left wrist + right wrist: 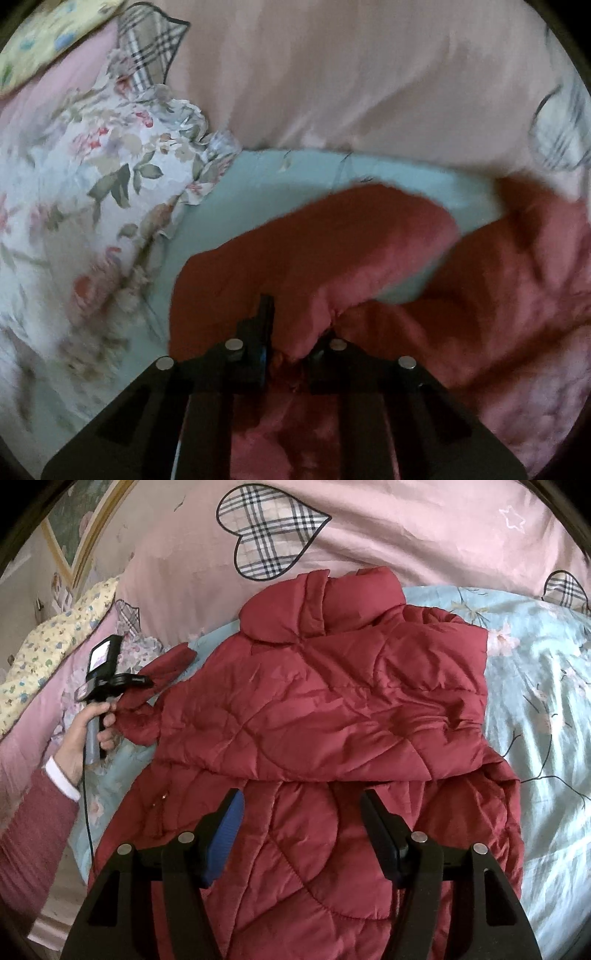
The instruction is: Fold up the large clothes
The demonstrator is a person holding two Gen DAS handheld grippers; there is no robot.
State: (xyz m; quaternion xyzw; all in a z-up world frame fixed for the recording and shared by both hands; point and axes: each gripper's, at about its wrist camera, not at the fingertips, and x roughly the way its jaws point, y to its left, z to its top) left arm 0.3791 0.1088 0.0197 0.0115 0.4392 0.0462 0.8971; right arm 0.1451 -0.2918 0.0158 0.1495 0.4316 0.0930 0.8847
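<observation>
While the right gripper [301,834] hangs with its jaws wide apart and nothing between them, just above the lower body of the red quilted jacket [325,716], the left gripper [286,350] is clamped on the cuff end of the jacket's sleeve [332,251], fabric bunched between its nearly closed jaws. The jacket lies spread on the bed sheet [535,686], collar toward the far side, its upper part seemingly already turned down over the lower. The step in hand looks like carrying that sleeve across onto the body; doing it well means keeping the pinch firm on the puffy fabric, lifting enough to clear the padding, and laying the sleeve flat along the torso without a twist, while the free gripper could press the body down so it does not drag. Only the right wrist view shows the whole garment, plus the person's left hand [83,734] on the gripper handle beside the sleeve. Only the left view, though motion-blurred, shows the grip itself and the floral pillow [110,184] close by. Farther back lies the pink quilt [406,528] with plaid hearts.
</observation>
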